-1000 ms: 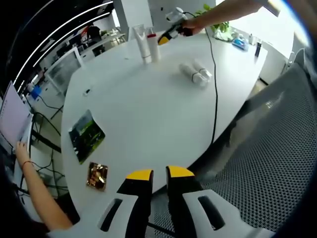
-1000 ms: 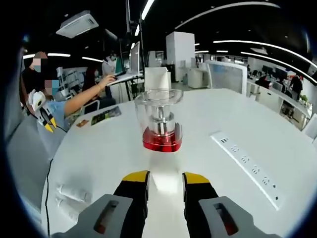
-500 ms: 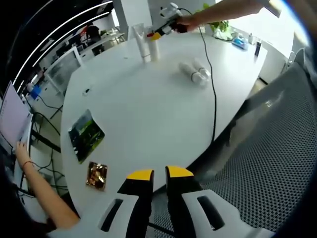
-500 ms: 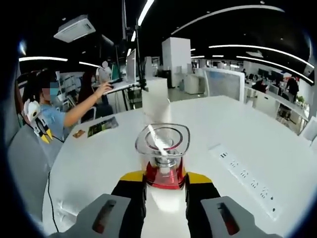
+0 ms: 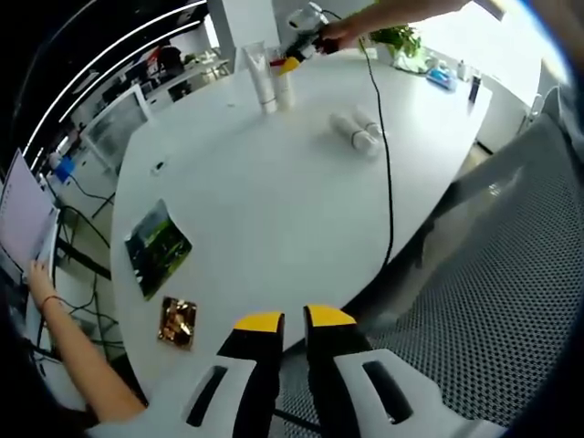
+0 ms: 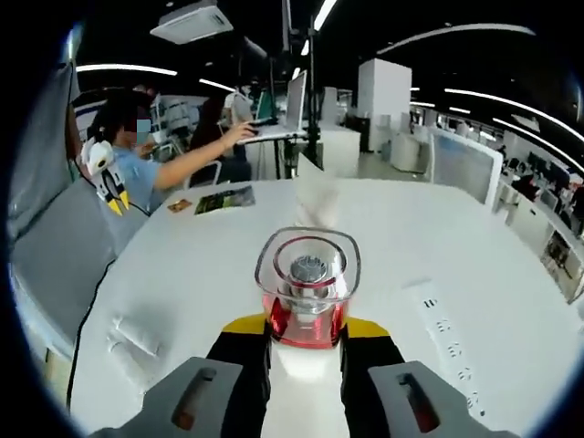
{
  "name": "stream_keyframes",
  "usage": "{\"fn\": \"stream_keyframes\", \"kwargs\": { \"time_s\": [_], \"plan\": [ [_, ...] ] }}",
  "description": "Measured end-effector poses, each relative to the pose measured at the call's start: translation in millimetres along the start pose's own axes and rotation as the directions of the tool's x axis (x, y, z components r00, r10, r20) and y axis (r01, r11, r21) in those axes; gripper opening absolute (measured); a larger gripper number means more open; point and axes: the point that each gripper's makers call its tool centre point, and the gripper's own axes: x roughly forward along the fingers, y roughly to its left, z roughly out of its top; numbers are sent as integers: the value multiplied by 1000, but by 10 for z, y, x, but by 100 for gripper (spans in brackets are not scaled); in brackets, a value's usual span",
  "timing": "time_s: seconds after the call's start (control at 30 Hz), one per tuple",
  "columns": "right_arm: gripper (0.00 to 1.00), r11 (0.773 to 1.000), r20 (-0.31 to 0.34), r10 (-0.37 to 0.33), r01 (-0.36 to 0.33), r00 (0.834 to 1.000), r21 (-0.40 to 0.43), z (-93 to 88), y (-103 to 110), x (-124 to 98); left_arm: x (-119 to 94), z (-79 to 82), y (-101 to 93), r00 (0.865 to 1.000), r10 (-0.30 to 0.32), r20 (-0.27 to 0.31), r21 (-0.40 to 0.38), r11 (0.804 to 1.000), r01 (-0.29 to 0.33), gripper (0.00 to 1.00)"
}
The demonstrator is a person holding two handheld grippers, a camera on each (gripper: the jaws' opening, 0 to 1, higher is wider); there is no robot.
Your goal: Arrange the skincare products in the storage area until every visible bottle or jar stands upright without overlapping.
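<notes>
Two yellow-tipped jaws of the right gripper (image 6: 307, 330) clamp the red-based bottle (image 6: 307, 290) upright above the white table (image 6: 210, 274); left gripper (image 5: 284, 321) nearly closed, empty.

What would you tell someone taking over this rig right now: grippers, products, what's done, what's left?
Right gripper: jaws either side of the clear, red-based bottle, upright on the white table; firm grip not confirmed.
Left gripper: nearly shut on nothing, at the table edge.
White tube stands upright beside the bottle.
Two white bottles lie on their sides, touching.
Left: settle the red bottle clear of the tube, then stand the two lying bottles up, apart.
</notes>
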Motion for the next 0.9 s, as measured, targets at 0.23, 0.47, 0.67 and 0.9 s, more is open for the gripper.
{"fn": "stream_keyframes", "kwargs": {
  "time_s": [0.23,0.47,0.67,0.9],
  "plan": [
    [23,992,-86,87,-94,992,-79,-45,-7,-29,4,-7,1,1000,-1,-3,-1,1000,1,6],
    [23,980,-165,116,-140,980,-142,-92,-56,-28,4,-12,-2,1000,-3,-5,-1,1000,3,5],
    [23,970,-188,129,-163,974,-178,-108,-60,-27,3,-12,0,1000,-2,-6,-2,1000,2,5],
    [25,975,-212,120,-155,970,-158,-155,-77,-20,4,-14,1,1000,-1,-8,-3,1000,1,4]
  ]
}}
